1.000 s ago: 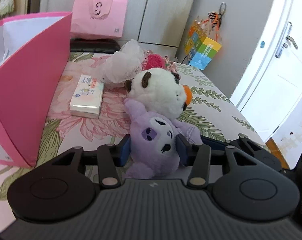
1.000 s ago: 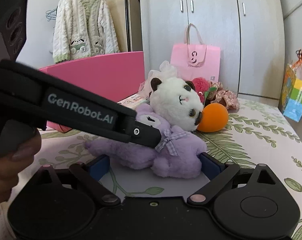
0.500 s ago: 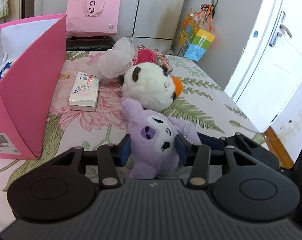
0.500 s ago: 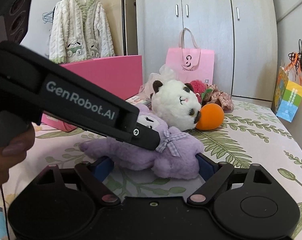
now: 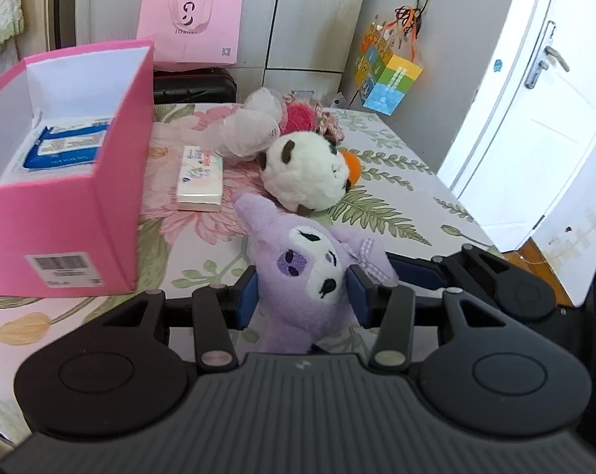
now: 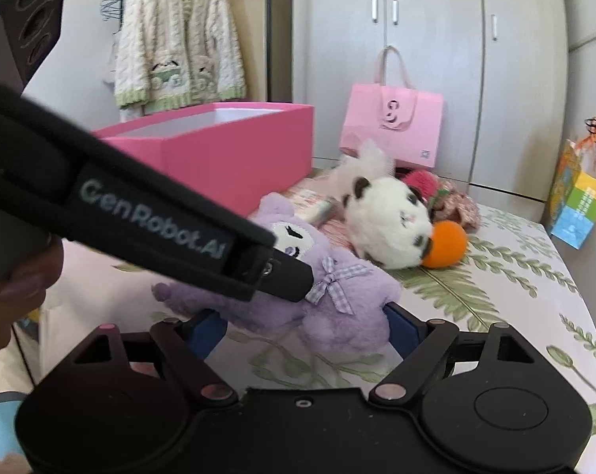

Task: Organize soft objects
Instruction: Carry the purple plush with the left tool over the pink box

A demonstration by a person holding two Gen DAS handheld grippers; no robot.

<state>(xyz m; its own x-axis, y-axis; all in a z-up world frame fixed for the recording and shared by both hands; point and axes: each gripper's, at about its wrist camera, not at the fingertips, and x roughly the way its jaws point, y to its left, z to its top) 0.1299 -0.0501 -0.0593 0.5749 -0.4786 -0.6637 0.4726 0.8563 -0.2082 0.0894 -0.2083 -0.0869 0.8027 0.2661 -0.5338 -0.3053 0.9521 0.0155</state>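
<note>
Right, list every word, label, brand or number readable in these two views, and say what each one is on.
"GenRobot.AI": on the left gripper's arm, seen from the right wrist.
Pink paper bag: a logo and small lettering, too blurred to read; also a QR code.
Pink box: barcode label, digits too small.
Tissue pack: print unreadable.
Blue packs inside the box: unreadable.
Colourful bag: print too small.

1. Pink box [image 5: 80, 197] stands open-topped at left; nothing covers its mouth.
2. Tissue pack [image 5: 200, 179] lies just beside the box wall, narrowing that lane.
3. Panda plush [image 5: 306, 175] and orange ball [image 6: 445, 243] crowd the middle of the bed [image 5: 397, 189].
4. Bare bedspread at right, towards the door [image 5: 535, 118].
</note>
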